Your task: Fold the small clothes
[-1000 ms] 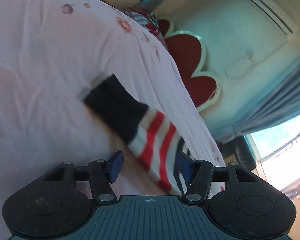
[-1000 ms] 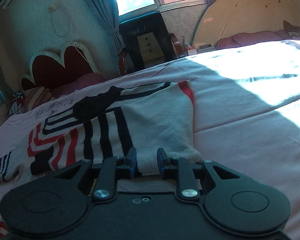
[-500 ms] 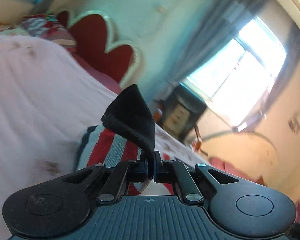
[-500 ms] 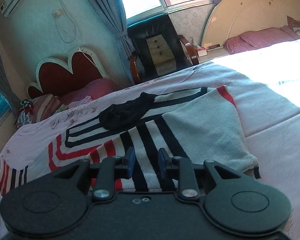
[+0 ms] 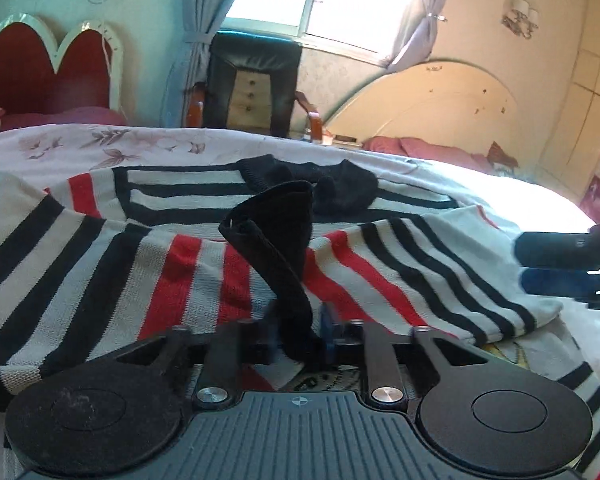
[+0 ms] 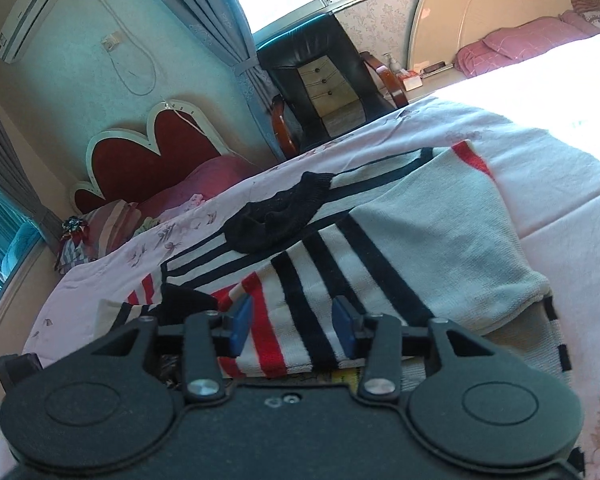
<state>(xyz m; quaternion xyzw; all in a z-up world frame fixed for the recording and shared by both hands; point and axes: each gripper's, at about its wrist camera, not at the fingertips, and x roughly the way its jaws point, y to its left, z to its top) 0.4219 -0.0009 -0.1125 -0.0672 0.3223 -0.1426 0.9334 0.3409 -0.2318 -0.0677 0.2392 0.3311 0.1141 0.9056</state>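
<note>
- One striped sweater (image 5: 220, 272), knitted in white, black and red bands, lies spread on the bed (image 5: 100, 144), with its black collar (image 5: 340, 188) bunched near the far edge
- One black cuff (image 5: 276, 240) of a sleeve stands up from the left gripper (image 5: 300, 336), whose two blue-padded fingers are closed on its lower end
- The cuff rises over the red and white stripes, folded across the sweater's body
- The right gripper (image 6: 294, 328) hangs just above the sweater with its two fingers spread apart, holding nothing
- One plain white sleeve (image 6: 440, 236) lies folded across the stripes to the right
- One black armchair (image 6: 324, 80) stands beyond the bed, under the window
- Two headboards show: one red (image 6: 140, 160), one cream (image 5: 440, 108)
</note>
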